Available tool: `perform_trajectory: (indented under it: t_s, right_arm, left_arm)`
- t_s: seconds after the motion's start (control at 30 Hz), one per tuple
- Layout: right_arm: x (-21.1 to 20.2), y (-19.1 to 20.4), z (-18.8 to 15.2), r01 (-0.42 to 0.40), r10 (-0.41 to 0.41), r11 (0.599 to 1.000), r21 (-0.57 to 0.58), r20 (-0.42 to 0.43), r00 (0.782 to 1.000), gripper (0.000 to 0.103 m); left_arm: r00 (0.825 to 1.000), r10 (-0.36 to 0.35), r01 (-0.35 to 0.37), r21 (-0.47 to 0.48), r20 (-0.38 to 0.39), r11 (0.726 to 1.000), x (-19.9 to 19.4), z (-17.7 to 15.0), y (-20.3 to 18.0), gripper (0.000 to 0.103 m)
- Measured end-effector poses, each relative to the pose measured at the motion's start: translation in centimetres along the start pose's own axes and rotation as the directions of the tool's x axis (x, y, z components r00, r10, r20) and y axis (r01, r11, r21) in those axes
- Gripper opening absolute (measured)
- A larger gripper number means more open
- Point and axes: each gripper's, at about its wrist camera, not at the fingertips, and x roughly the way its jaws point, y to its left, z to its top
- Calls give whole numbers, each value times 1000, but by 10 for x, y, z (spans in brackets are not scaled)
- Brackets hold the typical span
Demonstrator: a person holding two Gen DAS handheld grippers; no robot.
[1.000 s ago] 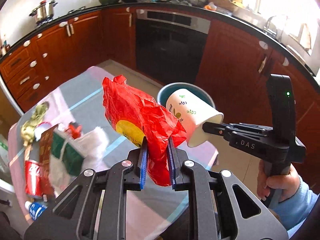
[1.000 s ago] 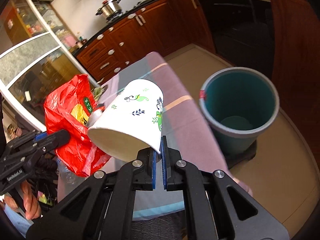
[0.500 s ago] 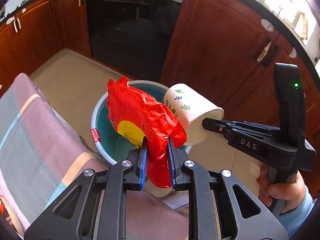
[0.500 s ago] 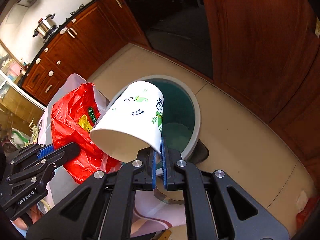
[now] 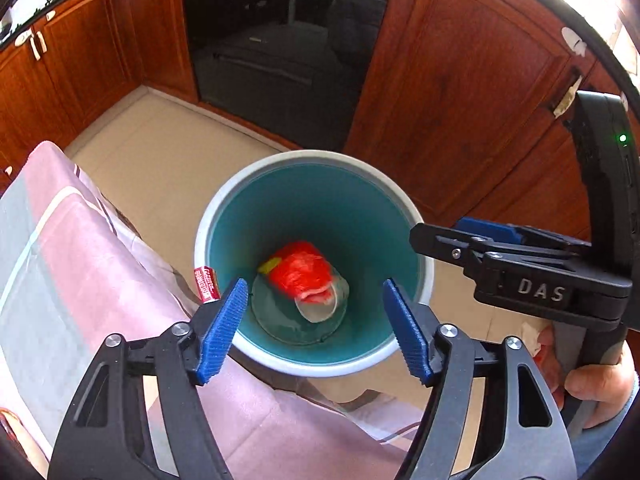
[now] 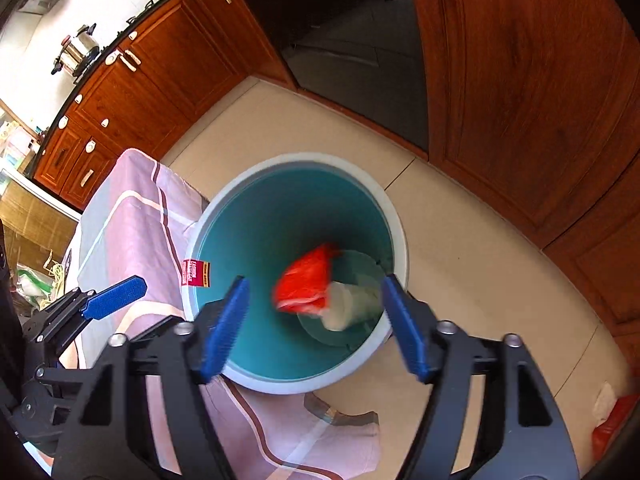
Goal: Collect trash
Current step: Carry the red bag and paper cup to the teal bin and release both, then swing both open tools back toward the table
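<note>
A teal bin [image 5: 224, 216] [image 6: 394, 220] with a pale rim stands on the tiled floor beside the table. Inside it, blurred, are the red plastic bag [image 5: 298, 270] [image 6: 306, 282] and the white paper cup [image 5: 318, 308] [image 6: 352, 304]. My left gripper [image 5: 316, 324] hangs over the bin's near rim, its jaws opening with nothing between the blue pads. My right gripper [image 6: 314, 322] is also above the bin, jaws opening and empty. Each gripper shows at the edge of the other's view: the right gripper [image 5: 476, 236] and the left gripper [image 6: 114, 298].
The pink and grey tablecloth [image 5: 60, 264] [image 6: 128, 216] drapes right against the bin's left side. A red label [image 5: 206, 284] sticks to the bin rim. Brown cabinets [image 5: 460, 80] and a dark oven [image 5: 276, 40] stand behind. A hand [image 5: 592, 380] holds the right gripper's handle.
Both grippers came down over the bin and opened. The red bag and the paper cup left the pads and now sit inside the bin.
</note>
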Motion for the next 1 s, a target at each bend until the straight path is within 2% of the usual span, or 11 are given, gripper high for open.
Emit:
perform_trajectory:
  t_s: [0.13,0.23,0.4,0.47,0.57,0.7,0.8,1.0]
  right_arm:
    - [-16,3,-3,15,-15,1000,-15,19,1000,81]
    - [-27,11,-6,28,-27,999,-39,26,999,82]
    - [-55,28,-17,37,-33,996,-86,47,998,82]
    - [-71,38,-24,30,-22,994,-106,68,997,87]
    - [-94,57,-38,16,-1,990,-142,107,994,88]
    - [-120,87,-57,-23,48,979,-203,120,992,88]
    - [-131,111,-76,-56,85,968,-244,108,991,93]
    - [-140,165,-116,-108,137,937,-333,64,989,93]
  left_arm:
    - [1000,9,-9,-11,5,1000,-11,-6,-1,79]
    - [999,21,-20,-22,25,1000,-24,-12,-2,83]
    - [997,34,-31,-56,64,998,-58,-25,-6,97]
    - [995,41,-35,-66,91,997,-74,-32,-5,99]
    - [991,55,-45,-82,122,996,-98,-46,-2,99]
    - [985,88,-73,-107,147,992,-133,-77,5,99]
    - [981,122,-100,-142,150,985,-157,-99,15,99]
    - [967,209,-172,-232,146,957,-206,-161,49,99]
